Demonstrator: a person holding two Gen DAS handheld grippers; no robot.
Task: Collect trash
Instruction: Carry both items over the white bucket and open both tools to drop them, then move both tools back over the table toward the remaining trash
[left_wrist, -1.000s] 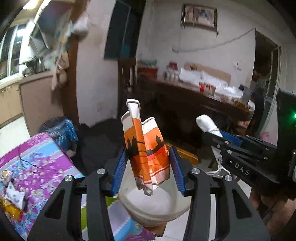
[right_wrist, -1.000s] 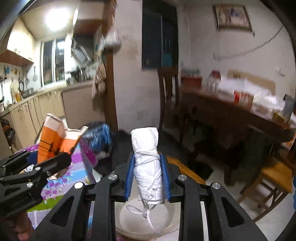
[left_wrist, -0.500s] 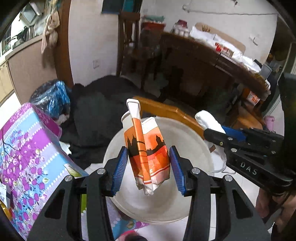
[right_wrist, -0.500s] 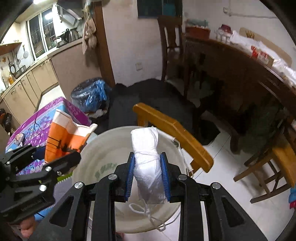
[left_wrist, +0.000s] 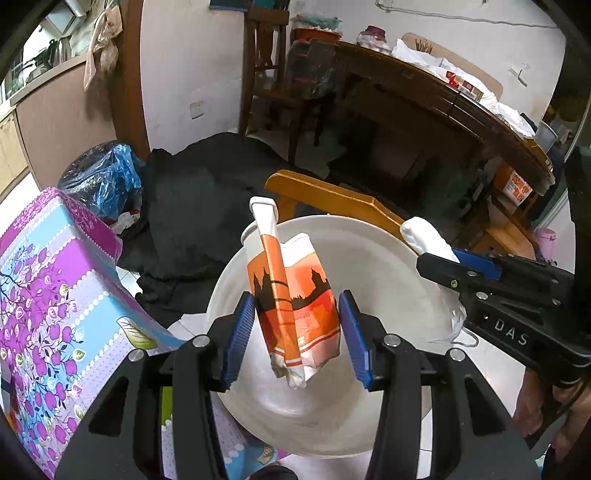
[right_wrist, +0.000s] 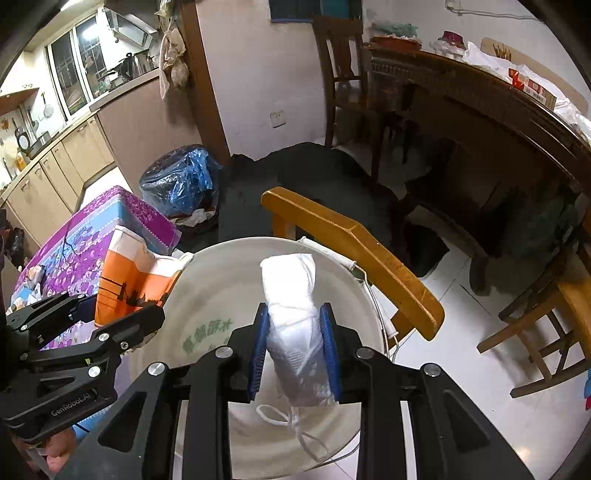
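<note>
A: Left wrist view, item one: left gripper (left_wrist: 295, 334), jaws part-open, pinching an orange-and-white carton (left_wrist: 295, 295) over the white bucket (left_wrist: 369, 251).

B: Item two: right gripper (right_wrist: 294, 349), jaws nearly closed, clamping a rolled white mask (right_wrist: 293, 295) above that bucket, wooden chair (right_wrist: 351, 236) behind.

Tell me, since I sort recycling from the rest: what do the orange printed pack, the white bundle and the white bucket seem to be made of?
The orange printed pack looks like glossy plastic film or coated paper: it creases sharply and shines. The white bundle seems soft woven or nonwoven fabric, possibly a mask, matte, with thin white cords. The white bucket looks like smooth moulded plastic, slightly glossy, with printed green characters.
</note>
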